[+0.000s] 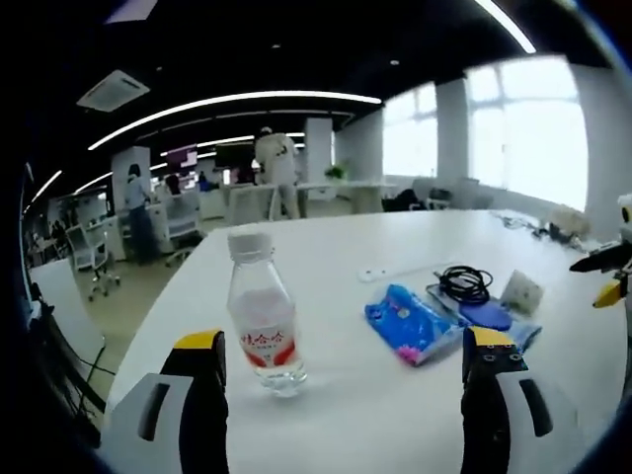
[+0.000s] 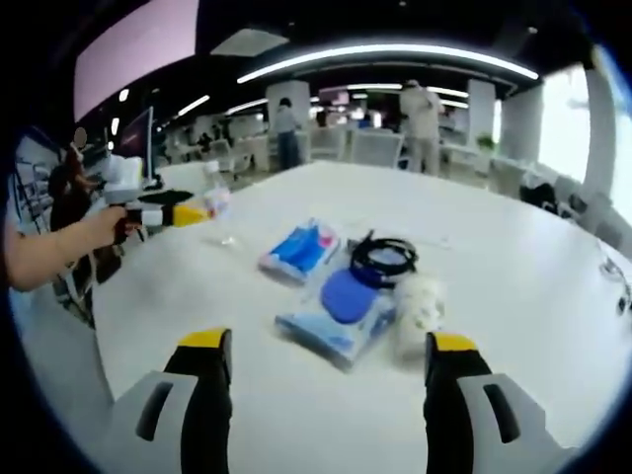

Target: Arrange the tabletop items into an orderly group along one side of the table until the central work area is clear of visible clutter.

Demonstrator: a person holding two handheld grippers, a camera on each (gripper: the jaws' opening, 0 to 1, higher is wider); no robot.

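A clear water bottle (image 1: 265, 311) with a white cap and red label stands upright on the white table (image 1: 346, 242), just ahead of my left gripper (image 1: 348, 367), nearer its left jaw. The jaws stand wide apart and open, holding nothing. To the right lie a blue packet (image 1: 413, 324), a coiled black cable (image 1: 464, 283) and a blue oval object (image 1: 486, 316). My right gripper (image 2: 326, 360) is open in front of the same cluster: blue packet (image 2: 301, 249), cable (image 2: 383, 259), blue oval (image 2: 348, 294) on a light blue pack (image 2: 336, 331), and a white crumpled item (image 2: 420, 304).
A white power strip (image 1: 395, 270) lies further back on the table. The other gripper's tip (image 1: 607, 276) enters from the right. A hand (image 2: 99, 229) holds the left gripper (image 2: 163, 215) beside the bottle (image 2: 215, 202). People and office chairs stand beyond the table.
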